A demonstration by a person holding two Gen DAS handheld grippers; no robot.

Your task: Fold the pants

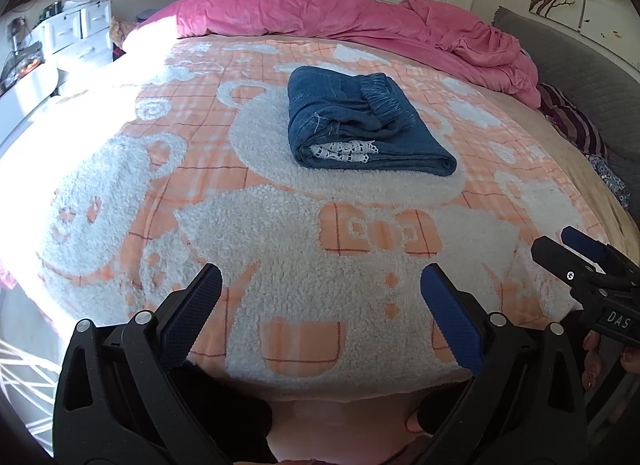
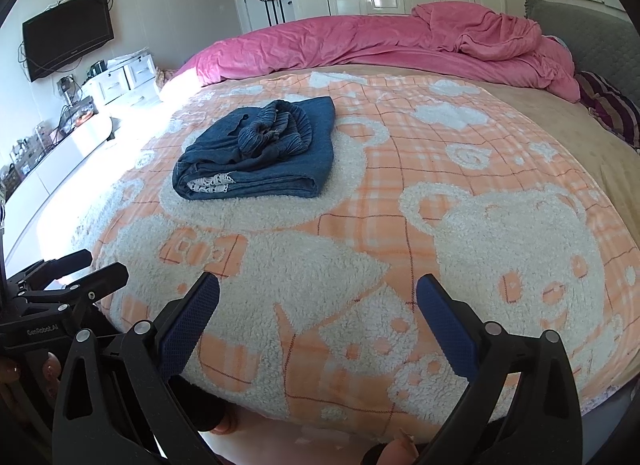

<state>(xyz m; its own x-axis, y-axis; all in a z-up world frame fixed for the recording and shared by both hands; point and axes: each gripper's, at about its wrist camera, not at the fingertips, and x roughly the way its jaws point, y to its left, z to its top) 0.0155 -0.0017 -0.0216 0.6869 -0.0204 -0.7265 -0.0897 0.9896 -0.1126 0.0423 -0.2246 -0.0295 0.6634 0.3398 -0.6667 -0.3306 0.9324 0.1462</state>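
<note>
the pants (image 1: 362, 121) are lying folded into a thick, compact bundle of dark blue denim on the bed, on the orange-and-white fleece blanket (image 1: 280, 249) with its teddy-bear pattern. the gathered elastic waistband (image 2: 276, 127) is sitting bunched on top, and a strip of white patterned lining (image 2: 210, 184) is peeking out between the layers at the near edge. light stitching is showing along the seams. the left gripper (image 1: 320, 305) is hovering over the near edge of the blanket, well apart from the pants, with its blue-padded fingers spread wide and holding nothing. the right gripper (image 2: 318, 307) is doing likewise, fingers splayed and empty. white lettering reading "das" is showing on the right gripper's body, and "genrobot.ai" on the left one's.
</note>
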